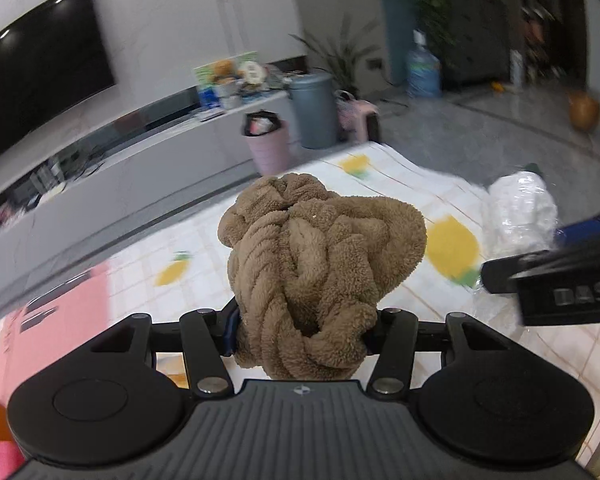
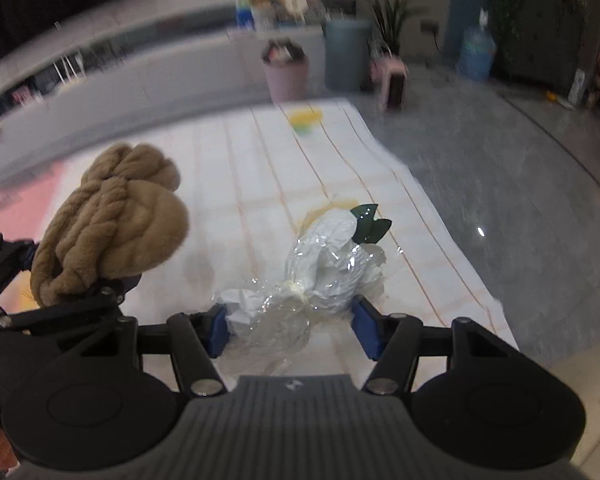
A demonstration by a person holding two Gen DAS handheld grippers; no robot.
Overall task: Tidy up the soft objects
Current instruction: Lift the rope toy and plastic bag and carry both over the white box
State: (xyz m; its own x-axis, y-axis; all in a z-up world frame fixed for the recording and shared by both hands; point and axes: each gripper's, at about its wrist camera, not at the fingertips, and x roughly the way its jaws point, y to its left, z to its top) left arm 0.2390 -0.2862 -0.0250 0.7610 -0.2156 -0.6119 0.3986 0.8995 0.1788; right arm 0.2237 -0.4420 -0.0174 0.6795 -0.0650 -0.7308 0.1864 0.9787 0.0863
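Note:
My left gripper (image 1: pixel 302 336) is shut on a brown knotted plush cushion (image 1: pixel 320 264) and holds it above the table. The cushion also shows at the left of the right wrist view (image 2: pixel 112 228). A white soft object wrapped in clear plastic, with dark green leaves (image 2: pixel 324 268), lies on the lemon-print tablecloth (image 2: pixel 260 160); it also shows in the left wrist view (image 1: pixel 520 216). My right gripper (image 2: pixel 294 326) is open, its blue-padded fingers (image 2: pixel 218 330) on either side of the near end of the wrapped object. The right gripper's body shows at the right of the left wrist view (image 1: pixel 560 272).
A pink surface (image 1: pixel 60 320) adjoins the tablecloth at the left. Beyond the table stand a pink bin (image 2: pixel 286 74), a grey bin (image 2: pixel 346 54), a pink stool (image 2: pixel 392 80) and a TV cabinet (image 1: pixel 100 160). The table's right edge drops to grey floor (image 2: pixel 500 180).

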